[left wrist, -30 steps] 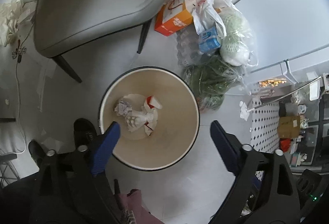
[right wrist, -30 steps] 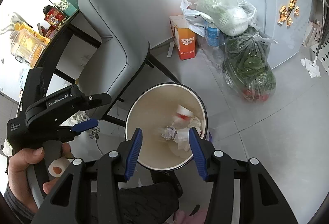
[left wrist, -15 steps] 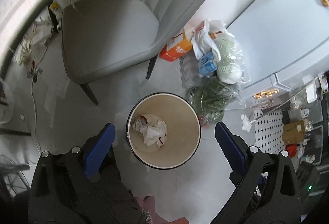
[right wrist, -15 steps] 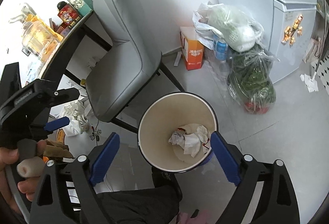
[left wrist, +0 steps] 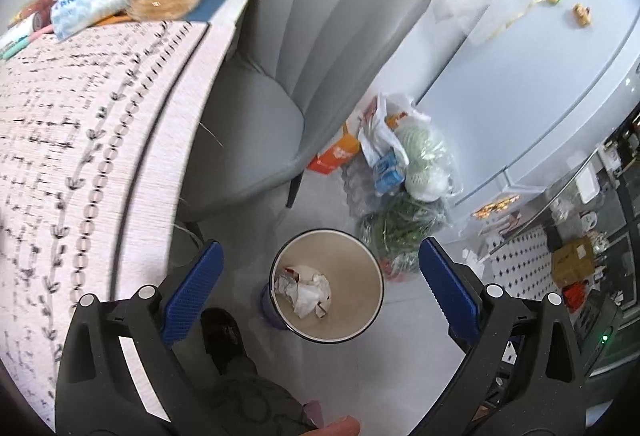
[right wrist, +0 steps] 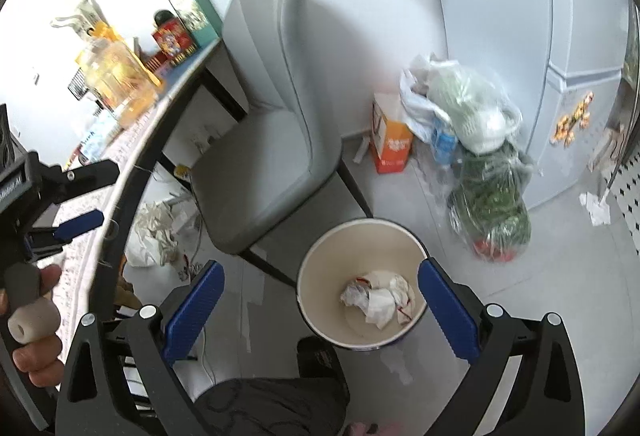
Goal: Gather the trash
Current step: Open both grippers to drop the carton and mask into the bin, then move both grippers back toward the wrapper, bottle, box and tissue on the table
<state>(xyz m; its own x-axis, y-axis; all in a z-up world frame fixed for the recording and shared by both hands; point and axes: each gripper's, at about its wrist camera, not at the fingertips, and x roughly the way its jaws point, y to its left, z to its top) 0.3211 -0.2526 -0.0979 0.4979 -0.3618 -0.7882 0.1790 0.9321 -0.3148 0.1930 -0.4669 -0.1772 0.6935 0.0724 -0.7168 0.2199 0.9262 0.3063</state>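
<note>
Where the bin (left wrist: 362, 268) stands, chair (left wrist: 288, 107) and bags (left wrist: 404, 228) crowd close.

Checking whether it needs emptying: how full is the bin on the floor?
Nearly empty. The bin stands upright, with only a few crumpled papers at the bottom; its inner wall shows bare above them.

round trash bin (left wrist: 362, 320) stands upright on the grey tile floor, just in front of the grey chair's seat edge and near the plastic bags by the fridge. cream inside wall, dark rim, dark blue outer wall showing at the lower left. open top, no lid. inside at the bottom lies crumpled trash (left wrist: 306, 290): white paper wads and wrapper scraps with red print, piled together, off toward the left side of the bin floor. same bin (right wrist: 320, 268) and trash (right wrist: 378, 298) in right wrist view.
</note>
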